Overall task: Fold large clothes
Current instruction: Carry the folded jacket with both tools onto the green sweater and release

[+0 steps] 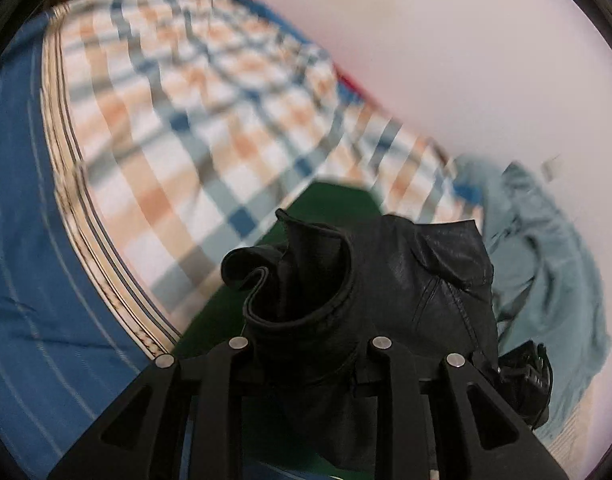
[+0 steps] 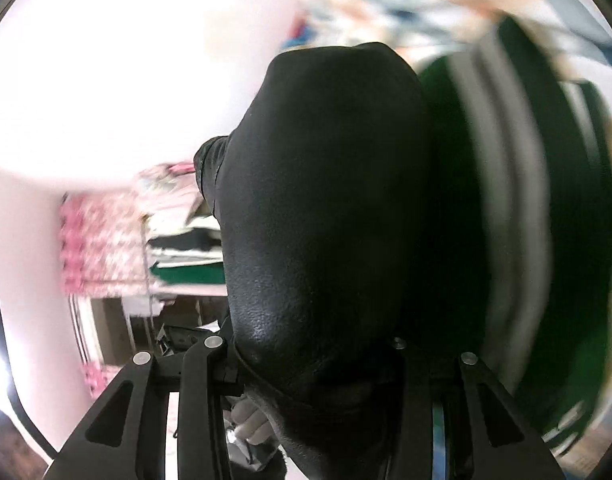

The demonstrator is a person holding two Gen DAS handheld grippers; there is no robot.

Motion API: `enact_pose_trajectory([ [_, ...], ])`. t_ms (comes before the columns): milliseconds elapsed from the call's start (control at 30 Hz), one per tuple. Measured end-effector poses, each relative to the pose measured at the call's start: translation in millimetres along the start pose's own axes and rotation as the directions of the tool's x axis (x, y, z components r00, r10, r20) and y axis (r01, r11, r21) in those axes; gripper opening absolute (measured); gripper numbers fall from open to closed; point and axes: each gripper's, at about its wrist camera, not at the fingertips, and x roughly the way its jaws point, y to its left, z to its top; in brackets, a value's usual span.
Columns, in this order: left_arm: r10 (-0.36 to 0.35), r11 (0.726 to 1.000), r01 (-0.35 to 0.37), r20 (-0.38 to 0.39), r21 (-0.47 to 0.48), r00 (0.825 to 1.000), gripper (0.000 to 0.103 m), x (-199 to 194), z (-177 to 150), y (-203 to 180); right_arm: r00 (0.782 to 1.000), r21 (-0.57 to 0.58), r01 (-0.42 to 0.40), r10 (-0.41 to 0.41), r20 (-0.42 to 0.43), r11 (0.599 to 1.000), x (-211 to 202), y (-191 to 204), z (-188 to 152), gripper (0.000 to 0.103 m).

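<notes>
Left wrist view: left gripper (image 1: 306,344) is clamped on a black leather jacket (image 1: 386,280), a curled hem or cuff bunched up between its fingers. The jacket is lifted above a bed, over a green cloth (image 1: 338,204) that peeks out behind it. Past that lies a plaid sheet (image 1: 185,112) in orange, blue and white, motion-blurred, with a blue striped sheet (image 1: 21,260) along the bed's left edge. A crumpled pale blue garment (image 1: 546,248) sits near the bed's right edge, beside the jacket. A small black item (image 1: 522,376) low on the right, possibly a buckle or strap, is too dark to tell. A pale wall (image 1: 446,40) fills the top right.

Right wrist view: right gripper (image 2: 306,348) is closed on the same jacket (image 2: 326,200), which swells up and blocks the whole centre. The finger ends are buried in leather. To the right is a green cloth with pale stripes (image 2: 526,200), heavily blurred. To the left is a shelf of stacked folded clothes (image 2: 185,248) with pink floral fabric (image 2: 97,240) beside it, both smeared. A bit of a hand (image 2: 249,424) shows under the jacket, between the gripper arms, mostly hidden.
</notes>
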Motion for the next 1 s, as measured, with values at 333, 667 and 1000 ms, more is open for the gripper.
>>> enact_pose_trajectory([
  [333, 0.087, 0.991, -0.085, -0.022, 0.104, 0.996, 0.088, 12, -7, 29, 0.959, -0.005, 0.282, -0.282, 0.012, 0.959, -4, -12, 2, 0.072],
  [667, 0.394, 0.806, -0.409, 0.128, 0.427, 0.910, 0.096, -30, -13, -23, 0.522, -0.064, 0.846, -0.796, 0.306, 0.529, -1, 63, -57, 0.089],
  [1000, 0.416, 0.738, -0.438, 0.165, 0.513, 0.894, 0.100, -143, -48, -56, 0.260, -0.005, 0.958, -0.867, 0.426, 0.285, 11, 148, -218, 0.092],
])
